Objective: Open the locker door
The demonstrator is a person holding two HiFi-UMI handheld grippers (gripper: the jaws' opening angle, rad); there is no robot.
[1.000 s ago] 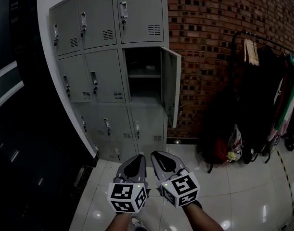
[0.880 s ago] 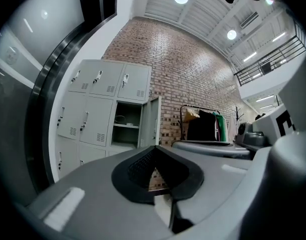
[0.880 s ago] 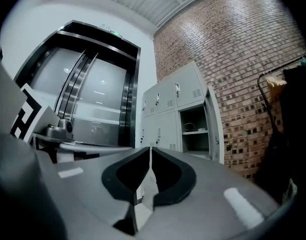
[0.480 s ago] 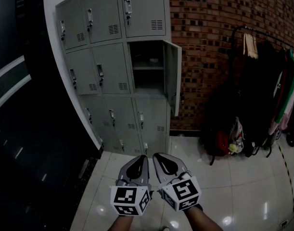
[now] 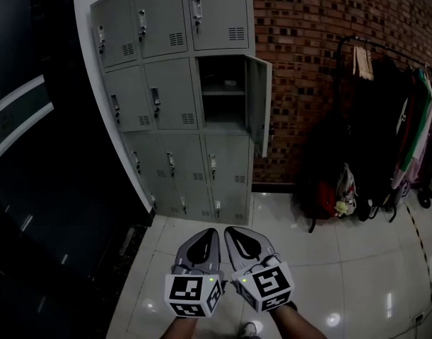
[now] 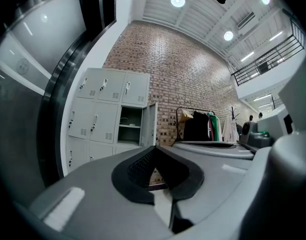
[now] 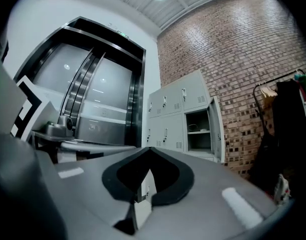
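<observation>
A grey bank of lockers point(image 5: 173, 97) stands against the brick wall. In its middle row, the right-hand locker door point(image 5: 260, 103) hangs open to the right. The compartment point(image 5: 223, 94) behind it holds a shelf. All other doors are closed. My left gripper point(image 5: 210, 233) and right gripper point(image 5: 231, 232) hang side by side low over the floor, well short of the lockers. Both are shut and hold nothing. In the left gripper view the left gripper point(image 6: 154, 150) points at the open door point(image 6: 151, 125). The right gripper view shows the right gripper point(image 7: 150, 150) below the open door point(image 7: 216, 129).
A clothes rack point(image 5: 385, 111) with dark garments stands right of the lockers, with bags point(image 5: 336, 203) on the floor under it. A white pillar point(image 5: 88, 69) and dark glass panels point(image 5: 32, 189) flank the lockers' left side. Glossy floor tiles point(image 5: 343, 274) lie between me and the lockers.
The lockers have slid a little to the right in the head view and look slightly smaller. Both grippers stay shut, side by side. The door stands open as before.
</observation>
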